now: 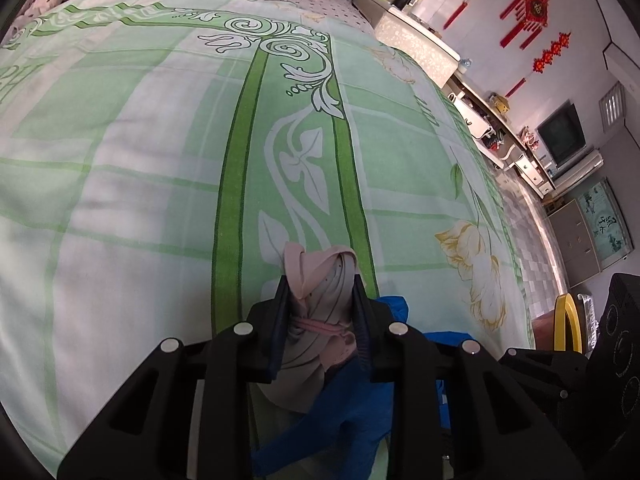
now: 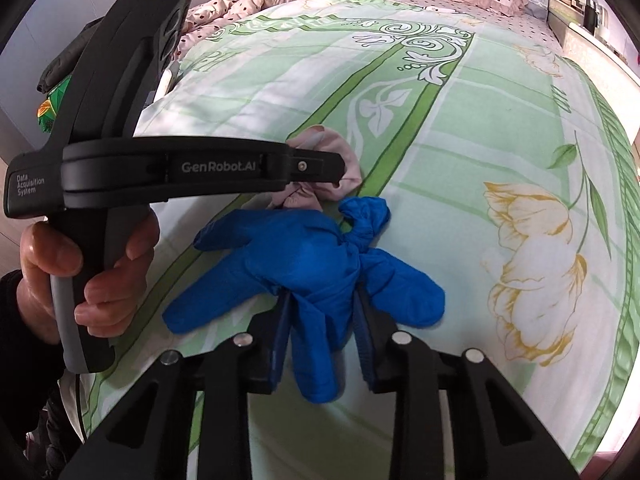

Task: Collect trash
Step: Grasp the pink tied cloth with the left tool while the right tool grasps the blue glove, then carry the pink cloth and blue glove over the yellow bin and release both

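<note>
The left gripper (image 1: 322, 300) is clamping its fingers on the pink glove (image 1: 320, 280), the right gripper (image 2: 322, 312) on the blue glove (image 2: 304, 256); both are lying side by side, touching, near the bed's (image 2: 440, 128) edge.

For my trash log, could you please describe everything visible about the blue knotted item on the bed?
The blue bundle looks like thin, crinkly blue fabric or plastic, tied in a knot near its top with several rounded lobes spreading outward. It lies flat on the green floral bedsheet, beside a pink bundle held by the left claw. The right claw is pressed on its lower middle lobe.
</note>
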Tool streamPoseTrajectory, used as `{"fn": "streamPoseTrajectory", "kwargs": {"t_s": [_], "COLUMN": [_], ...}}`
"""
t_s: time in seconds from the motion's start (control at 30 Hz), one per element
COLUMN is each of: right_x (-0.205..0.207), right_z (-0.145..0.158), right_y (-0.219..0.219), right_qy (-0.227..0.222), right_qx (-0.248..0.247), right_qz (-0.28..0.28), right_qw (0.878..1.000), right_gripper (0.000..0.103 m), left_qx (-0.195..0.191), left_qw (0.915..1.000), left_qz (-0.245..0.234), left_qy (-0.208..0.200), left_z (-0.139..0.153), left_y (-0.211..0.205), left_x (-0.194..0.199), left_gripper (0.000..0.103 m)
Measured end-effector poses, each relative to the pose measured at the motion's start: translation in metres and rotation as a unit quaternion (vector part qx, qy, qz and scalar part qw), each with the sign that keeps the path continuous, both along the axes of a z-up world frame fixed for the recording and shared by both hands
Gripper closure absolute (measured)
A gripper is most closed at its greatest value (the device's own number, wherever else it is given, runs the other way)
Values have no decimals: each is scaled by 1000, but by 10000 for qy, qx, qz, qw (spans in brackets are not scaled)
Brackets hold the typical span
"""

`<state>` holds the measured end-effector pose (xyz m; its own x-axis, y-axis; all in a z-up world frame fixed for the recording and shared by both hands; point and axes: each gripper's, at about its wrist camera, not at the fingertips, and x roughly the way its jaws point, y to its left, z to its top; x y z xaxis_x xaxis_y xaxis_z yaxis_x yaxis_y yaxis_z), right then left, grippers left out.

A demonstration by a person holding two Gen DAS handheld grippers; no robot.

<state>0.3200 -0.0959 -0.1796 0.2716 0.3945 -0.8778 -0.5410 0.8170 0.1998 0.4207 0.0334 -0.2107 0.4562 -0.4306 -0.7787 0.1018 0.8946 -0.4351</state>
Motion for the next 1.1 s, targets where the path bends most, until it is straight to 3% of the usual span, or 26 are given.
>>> {"fn": "streamPoseTrajectory", "kwargs": {"t_s": [0.1, 0.17, 0.4, 0.67, 0.9, 1.1], "right_x": [-2, -5, -30, -77, -125, -162], "right_z": [2, 7, 39, 90, 141, 177], "right_y": [-7, -14, -50, -120, -189, -255], "right_qy": [48, 24, -210, -647, -1206, -1626], "right_qx": [63, 116, 331, 590, 641, 708], "right_qz": [-92, -155, -392, -899, -1538, -2161], "right_qw": [9999, 9998, 9985, 9921, 9786, 9601], "right_gripper": [94, 96, 97, 97, 97, 97], "left_qx": [17, 46, 83, 85, -10, -129], "left_qw": [10000, 10000, 9996, 9978, 9928, 9853], "left_qz": [36, 69, 113, -58, -396, -804], "left_qy": [-24, -51, -253, -647, -1128, -1501], "left_z": [2, 5, 34, 83, 139, 183], "left_y": [1, 2, 3, -22, -71, -131], "left_x": [-1, -3, -19, -53, -95, -131], "left_gripper": [77, 77, 77, 77, 77, 77]}}
